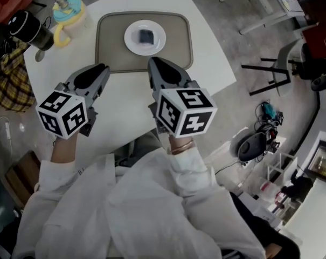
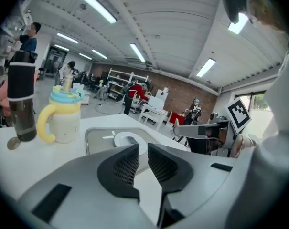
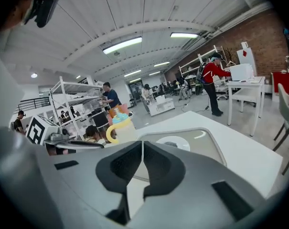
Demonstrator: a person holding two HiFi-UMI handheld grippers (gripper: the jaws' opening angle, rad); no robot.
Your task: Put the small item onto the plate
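A small dark item lies on the white plate, which rests on a taupe tray mat at the far side of the white table. My left gripper hovers over the table just short of the mat's near left corner; in the left gripper view its jaws stand a little apart with nothing between them, so it is open. My right gripper points at the mat's near edge below the plate. In the right gripper view its jaws meet, empty, with the plate beyond.
A mug with a yellow handle and blue lid and a black bottle stand at the table's far left, seen also as mug and bottle. The rounded table edge drops off at right, with chairs beyond.
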